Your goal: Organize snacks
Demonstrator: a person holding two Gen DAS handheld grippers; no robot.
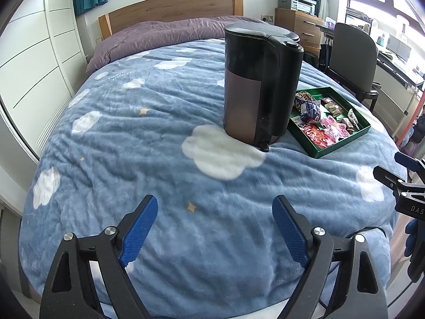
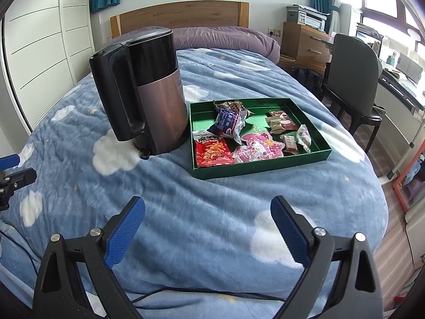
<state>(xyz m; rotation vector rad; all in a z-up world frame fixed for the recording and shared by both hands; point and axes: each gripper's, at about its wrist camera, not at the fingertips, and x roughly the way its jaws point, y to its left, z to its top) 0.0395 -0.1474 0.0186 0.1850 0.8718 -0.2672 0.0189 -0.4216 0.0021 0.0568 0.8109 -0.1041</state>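
Observation:
A green tray (image 2: 265,168) lies on the blue cloud blanket and holds several snack packets: a red packet (image 2: 212,151), a blue-white bag (image 2: 228,122), a pink packet (image 2: 257,146) and small wrapped sweets (image 2: 289,142). The tray also shows in the left wrist view (image 1: 337,147). My right gripper (image 2: 207,226) is open and empty, well short of the tray's near edge. My left gripper (image 1: 215,223) is open and empty over bare blanket, to the left of the tray. The right gripper's fingers (image 1: 390,178) show at the right edge of the left wrist view.
A tall black and bronze kettle (image 2: 151,98) stands upright just left of the tray; it also shows in the left wrist view (image 1: 257,87). A purple duvet (image 2: 225,37) lies at the headboard. A chair (image 2: 356,79) and desk stand right of the bed.

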